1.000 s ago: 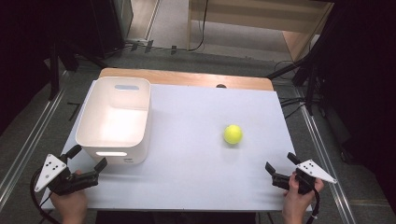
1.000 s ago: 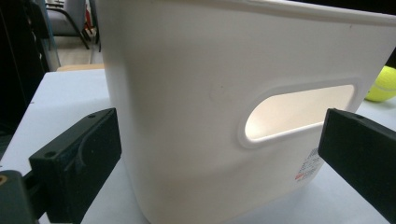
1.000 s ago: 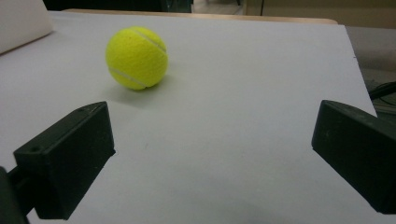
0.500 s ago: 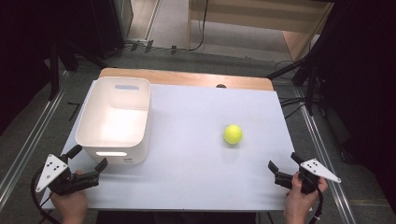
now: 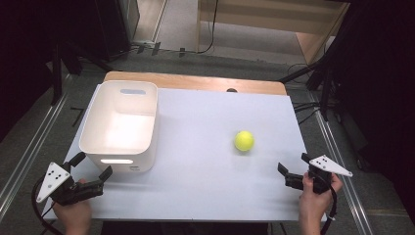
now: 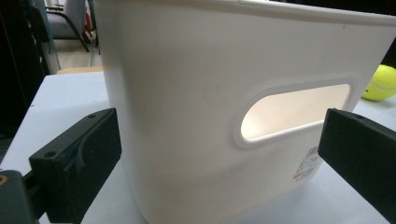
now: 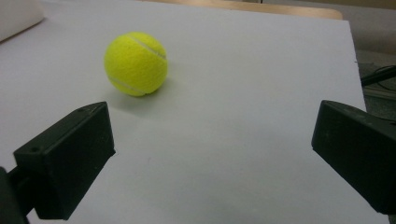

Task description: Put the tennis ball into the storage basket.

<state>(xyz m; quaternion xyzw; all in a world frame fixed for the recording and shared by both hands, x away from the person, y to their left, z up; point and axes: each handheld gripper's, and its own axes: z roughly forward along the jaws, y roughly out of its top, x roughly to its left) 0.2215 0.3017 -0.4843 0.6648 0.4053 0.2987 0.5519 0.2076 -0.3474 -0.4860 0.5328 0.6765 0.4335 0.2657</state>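
With jaws spread wide and empty, the right gripper (image 5: 294, 174) is lining up on the tennis ball (image 5: 243, 141) lying on the white table (image 5: 205, 147), needing a centred, level approach, while the equally open left gripper (image 5: 91, 171) is waiting beside the bin (image 5: 120, 128).

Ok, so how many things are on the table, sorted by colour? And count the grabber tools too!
White: 1, the tub with handle holes.
Yellow: 1, the tennis ball, lying on the table.
Black: 2, the left gripper facing the tub and the right gripper facing the ball, both with jaws apart and holding nothing.
Total: 4 things.
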